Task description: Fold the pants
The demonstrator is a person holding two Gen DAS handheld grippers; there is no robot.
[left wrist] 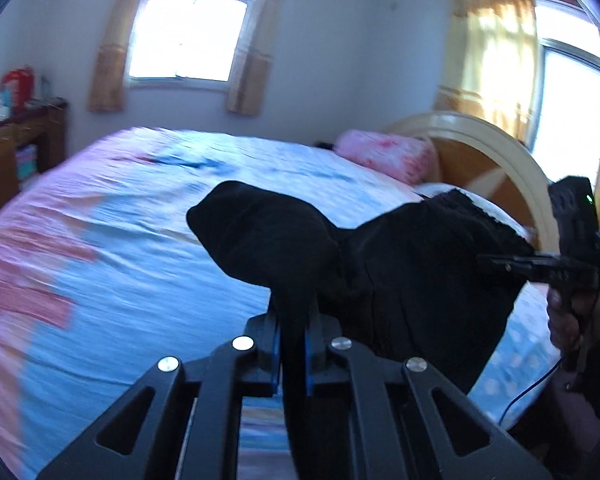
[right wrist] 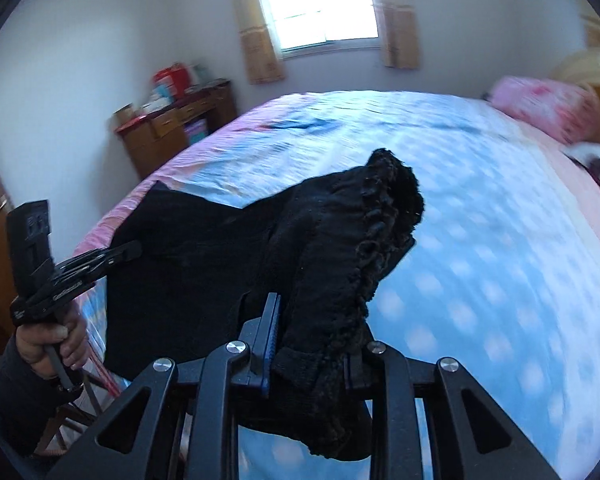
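Black pants [left wrist: 400, 280] hang stretched between my two grippers above the bed. In the left wrist view my left gripper [left wrist: 294, 320] is shut on a bunched fold of the dark cloth, which bulges out past the blue pads. To the right, a hand holds the right gripper [left wrist: 496, 260], whose tips are at the pants' far edge. In the right wrist view my right gripper [right wrist: 312, 320] is shut on the thick, fuzzy waistband [right wrist: 384, 208], and cloth hides its right finger. The left gripper [right wrist: 132, 250] pinches the pants' other side at far left.
A bed [left wrist: 140, 260] with a blue and pink sheet lies below. A pink pillow [left wrist: 388, 152] sits by the curved headboard [left wrist: 480, 140]. A wooden dresser [right wrist: 172, 120] with clutter stands by the far wall. Curtained windows [left wrist: 192, 32] are behind.
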